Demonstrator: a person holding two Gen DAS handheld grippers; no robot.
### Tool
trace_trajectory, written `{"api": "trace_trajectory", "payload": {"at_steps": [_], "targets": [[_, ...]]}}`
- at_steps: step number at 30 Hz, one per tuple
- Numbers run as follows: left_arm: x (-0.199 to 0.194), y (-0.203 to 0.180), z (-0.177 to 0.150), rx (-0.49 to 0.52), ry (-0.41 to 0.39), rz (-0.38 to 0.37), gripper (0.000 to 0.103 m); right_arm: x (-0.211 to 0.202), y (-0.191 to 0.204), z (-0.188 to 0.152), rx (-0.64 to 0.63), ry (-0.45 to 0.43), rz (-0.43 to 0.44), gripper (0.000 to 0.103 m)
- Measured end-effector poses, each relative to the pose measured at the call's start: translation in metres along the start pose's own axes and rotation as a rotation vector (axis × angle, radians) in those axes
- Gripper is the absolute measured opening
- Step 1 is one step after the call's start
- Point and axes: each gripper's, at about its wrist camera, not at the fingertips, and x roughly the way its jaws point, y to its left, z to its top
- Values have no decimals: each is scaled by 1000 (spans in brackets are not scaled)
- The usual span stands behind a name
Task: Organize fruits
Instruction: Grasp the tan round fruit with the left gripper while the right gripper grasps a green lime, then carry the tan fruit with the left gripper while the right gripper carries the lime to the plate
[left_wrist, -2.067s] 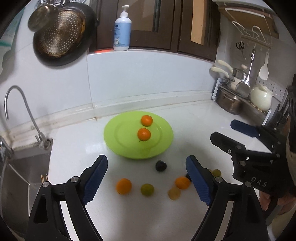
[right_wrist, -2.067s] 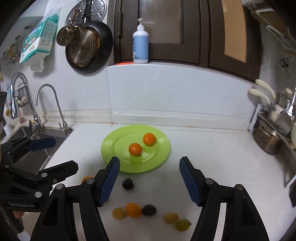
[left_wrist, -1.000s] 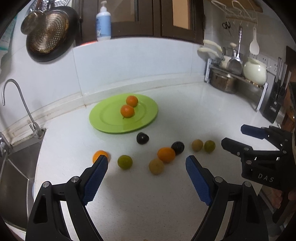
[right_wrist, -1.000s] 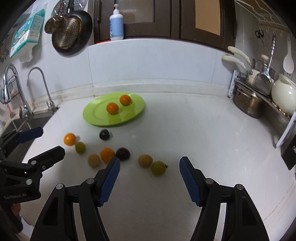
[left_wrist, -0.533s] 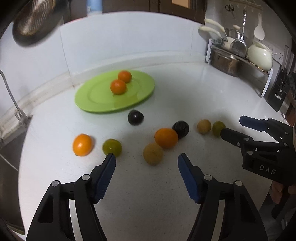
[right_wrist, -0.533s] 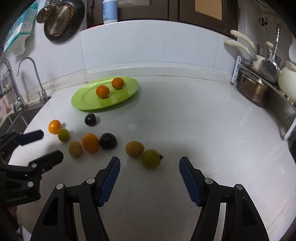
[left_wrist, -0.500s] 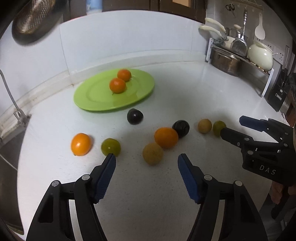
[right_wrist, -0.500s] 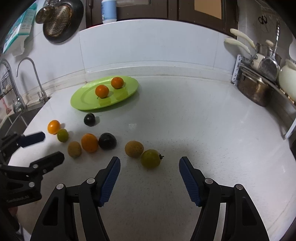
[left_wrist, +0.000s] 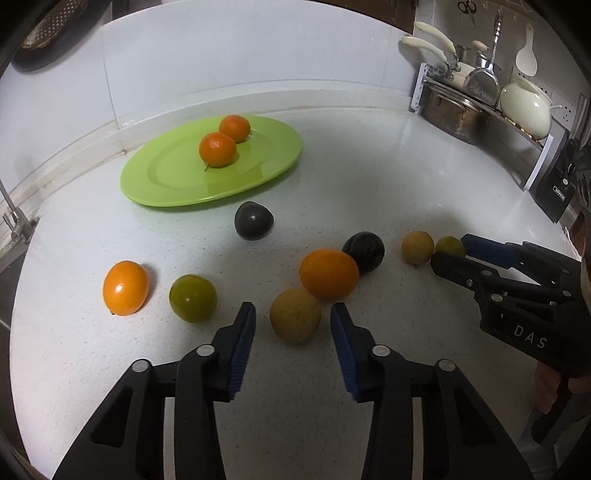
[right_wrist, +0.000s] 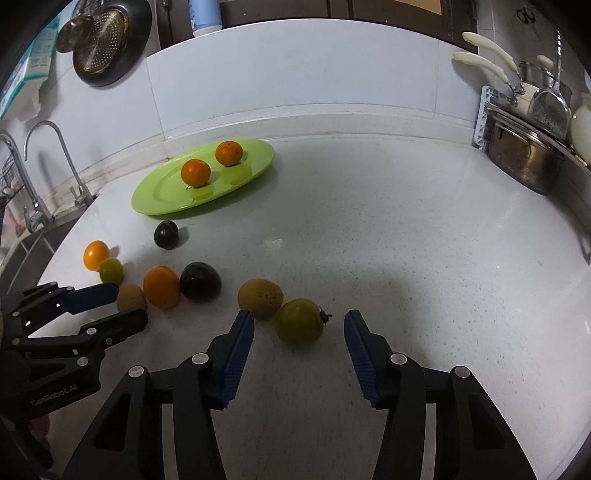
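Fruits lie loose on the white surface (left_wrist: 388, 177) before the green plate (left_wrist: 177, 184): small, round, smooth, likely to roll, so each closing, still-empty tool, left (left_wrist: 293, 321) around a yellowish fruit (left_wrist: 294, 320), right (right_wrist: 299, 326) around a green fruit (right_wrist: 299, 320), should pinch across the middle.

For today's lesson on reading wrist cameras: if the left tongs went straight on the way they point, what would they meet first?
Most likely the yellowish-brown fruit, which lies on the counter in line with the gap of the left tongs as their jaws close. The pads do not press on it yet. The orange fruit sits just behind.
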Motion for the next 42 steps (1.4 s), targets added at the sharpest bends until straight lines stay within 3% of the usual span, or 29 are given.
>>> {"api": "trace_trajectory", "payload": {"at_steps": [4, 8, 18, 25, 42], "targets": [[0, 1, 1, -10, -3, -8, 28, 4, -1, 2, 3, 3, 7, 43], [0, 2, 2, -8, 0, -7, 28, 5, 1, 3, -3, 3, 13, 31], [-18, 4, 3, 4, -29, -7, 28, -10, 10, 2, -8, -7, 24, 29], [-41, 12, 6, -21, -56, -27, 28, -29, 29, 11, -32, -13, 85, 29], [-105, 46, 18, -49, -183, 34, 28, -68, 83, 49, -104, -110, 185, 29]]}}
